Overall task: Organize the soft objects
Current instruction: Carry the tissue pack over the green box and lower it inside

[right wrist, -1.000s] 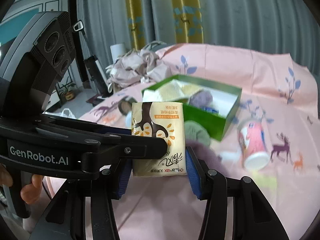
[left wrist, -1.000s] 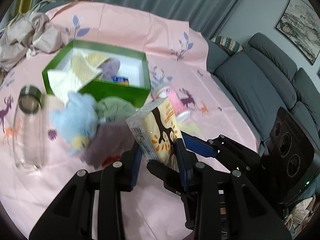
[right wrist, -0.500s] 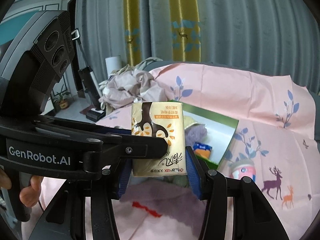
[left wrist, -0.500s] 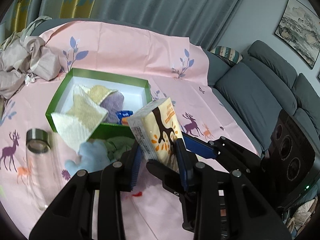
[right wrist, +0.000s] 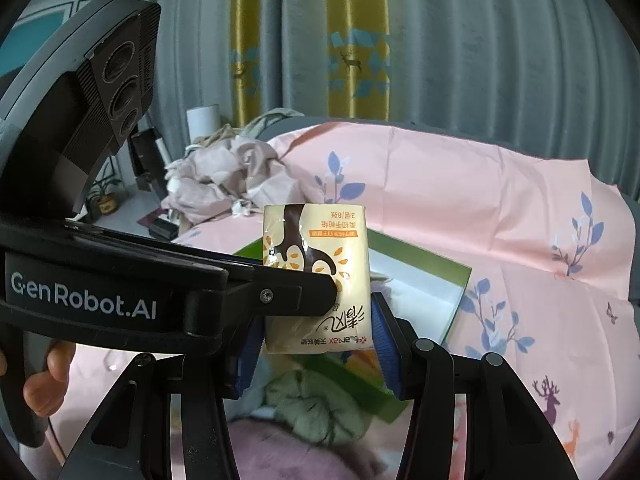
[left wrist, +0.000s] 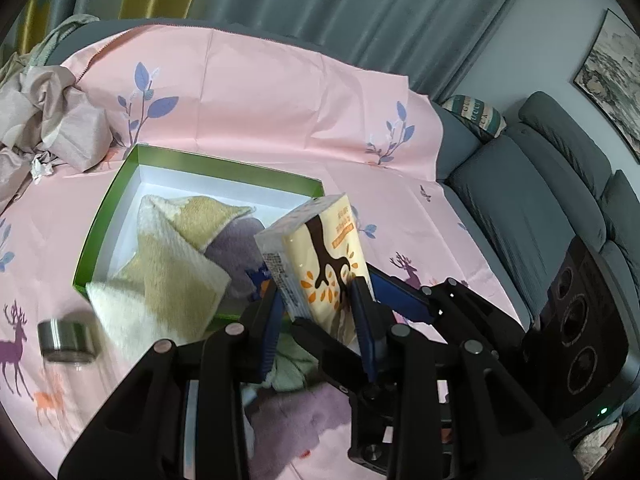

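A cream tissue pack (left wrist: 320, 256) with a brown tree print is pinched by both grippers at once. My left gripper (left wrist: 318, 312) is shut on its lower sides. My right gripper (right wrist: 316, 332) is shut on it too; the pack (right wrist: 316, 276) stands upright between its blue pads. The pack hangs above the near right corner of an open green box (left wrist: 120, 184) that holds a beige-and-white towel (left wrist: 168, 272) and a purple soft thing (left wrist: 236, 240). The box also shows behind the pack in the right wrist view (right wrist: 440, 268).
A green plush (right wrist: 316, 404) and a mauve furry cloth (left wrist: 296, 420) lie on the pink sheet (left wrist: 260, 92) in front of the box. A glass jar with a metal lid (left wrist: 66, 340) lies at the left. Crumpled beige cloth (left wrist: 48, 120) sits far left; a grey sofa (left wrist: 540, 200) right.
Both grippers have carried the tissue pack forward and up, from over the plush toys to above the box's near corner. Both stay shut on it.
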